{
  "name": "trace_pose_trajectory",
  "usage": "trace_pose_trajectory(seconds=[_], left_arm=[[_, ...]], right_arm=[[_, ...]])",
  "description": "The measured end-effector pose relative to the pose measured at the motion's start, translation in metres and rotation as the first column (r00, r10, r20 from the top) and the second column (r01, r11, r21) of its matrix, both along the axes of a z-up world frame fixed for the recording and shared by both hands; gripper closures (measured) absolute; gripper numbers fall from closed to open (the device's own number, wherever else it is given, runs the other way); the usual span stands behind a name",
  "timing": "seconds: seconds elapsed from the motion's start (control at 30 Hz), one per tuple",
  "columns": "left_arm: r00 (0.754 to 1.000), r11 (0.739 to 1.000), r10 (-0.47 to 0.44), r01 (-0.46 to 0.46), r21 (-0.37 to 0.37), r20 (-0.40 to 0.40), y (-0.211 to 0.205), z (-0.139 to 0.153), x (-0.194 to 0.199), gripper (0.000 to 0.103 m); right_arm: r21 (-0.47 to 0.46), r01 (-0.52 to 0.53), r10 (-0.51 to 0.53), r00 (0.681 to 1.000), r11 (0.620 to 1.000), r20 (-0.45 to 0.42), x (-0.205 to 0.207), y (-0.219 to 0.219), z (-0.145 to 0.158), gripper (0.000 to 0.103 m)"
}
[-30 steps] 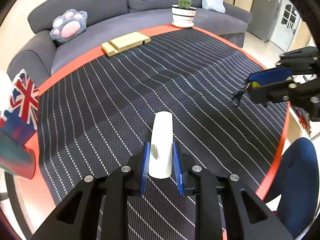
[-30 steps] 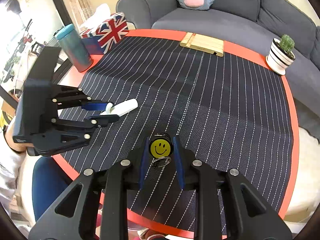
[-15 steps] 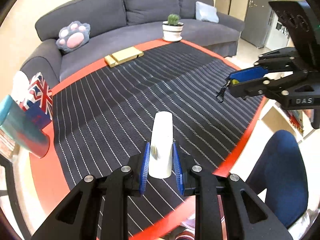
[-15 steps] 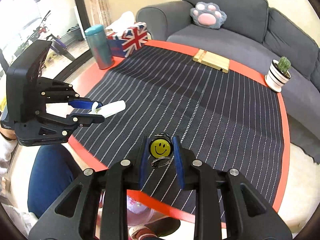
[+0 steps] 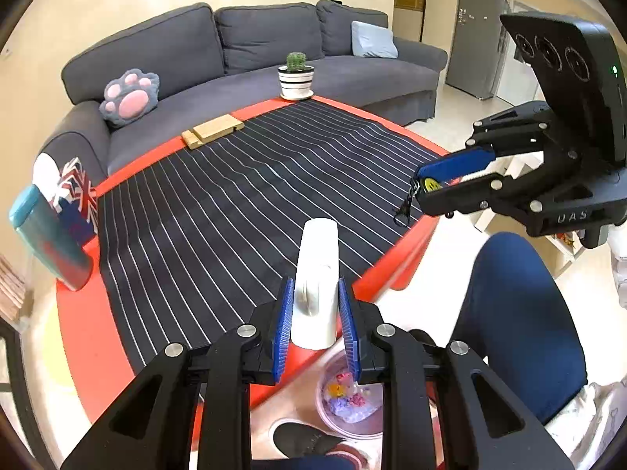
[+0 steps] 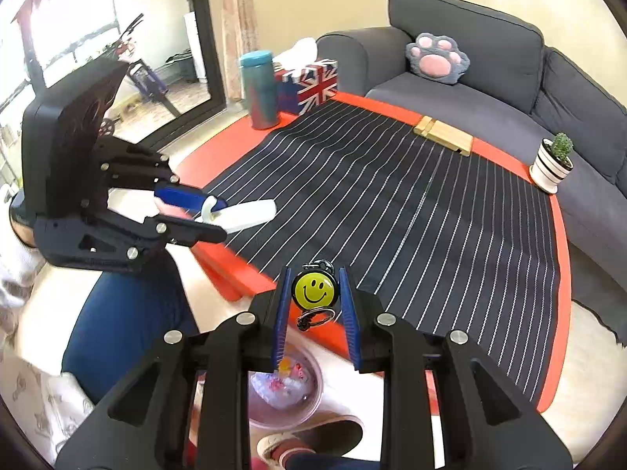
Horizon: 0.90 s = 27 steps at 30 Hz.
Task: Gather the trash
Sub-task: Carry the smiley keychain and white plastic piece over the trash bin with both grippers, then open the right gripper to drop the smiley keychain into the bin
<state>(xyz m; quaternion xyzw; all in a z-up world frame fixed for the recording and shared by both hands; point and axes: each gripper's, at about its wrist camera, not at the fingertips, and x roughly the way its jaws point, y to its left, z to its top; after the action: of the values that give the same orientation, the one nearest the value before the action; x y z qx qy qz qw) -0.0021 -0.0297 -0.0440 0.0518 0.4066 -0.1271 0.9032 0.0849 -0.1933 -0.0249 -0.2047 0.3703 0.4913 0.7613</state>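
Your left tool (image 5: 313, 313) is clamped on the white bottle (image 5: 316, 278), and your right tool (image 6: 316, 309) is pinching the smiley keychain (image 6: 314, 289). Both hang over the worktop's (image 5: 90, 337) near edge, above the bowl (image 6: 282, 395) on the floor. Further back on the worktop sit wooden blocks (image 5: 213, 130) and a cactus pot (image 5: 296, 80).

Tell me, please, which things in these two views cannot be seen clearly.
- Trash bin contents: left wrist view, the left gripper covers part; the pieces are too small to name.
- White bottle base: hidden between the pads.
- Keychain ring, right gripper: too small to count the rings.
- Shoe: cut by the frame edge.
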Motion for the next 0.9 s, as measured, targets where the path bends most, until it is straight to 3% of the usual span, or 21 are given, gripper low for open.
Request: trace_pose_trajectory(seconds=[0.4, 0.73, 0.77, 0.87, 0.9], left_arm=[[1.000, 0.999, 0.014, -0.015, -0.035, -0.008, -0.017, -0.025, -0.048, 0.080], [0.999, 0.997, 0.020, -0.023, -0.076, -0.030, -0.017, -0.032, -0.064, 0.080], [0.999, 0.997, 0.021, -0.023, -0.076, -0.031, -0.016, -0.032, -0.064, 0.080], [0.999, 0.997, 0.019, -0.021, -0.079, -0.032, -0.017, -0.032, -0.065, 0.080], [0.999, 0.997, 0.019, -0.021, -0.079, -0.033, -0.017, -0.032, -0.065, 0.080]], right_arm=[[-0.004, -0.069, 0.069, 0.996, 0.998, -0.056, -0.055, -0.013, -0.035, 0.079], [-0.012, -0.091, 0.089, 0.988, 0.996, -0.122, -0.069, -0.014, -0.059, 0.078], [-0.013, -0.088, 0.086, 0.989, 0.996, -0.123, -0.069, -0.014, -0.059, 0.073], [-0.003, -0.063, 0.062, 0.991, 0.998, -0.122, -0.066, -0.018, -0.058, 0.027], [0.005, -0.054, 0.055, 0.991, 0.998, -0.126, -0.064, -0.018, -0.057, 0.022]])
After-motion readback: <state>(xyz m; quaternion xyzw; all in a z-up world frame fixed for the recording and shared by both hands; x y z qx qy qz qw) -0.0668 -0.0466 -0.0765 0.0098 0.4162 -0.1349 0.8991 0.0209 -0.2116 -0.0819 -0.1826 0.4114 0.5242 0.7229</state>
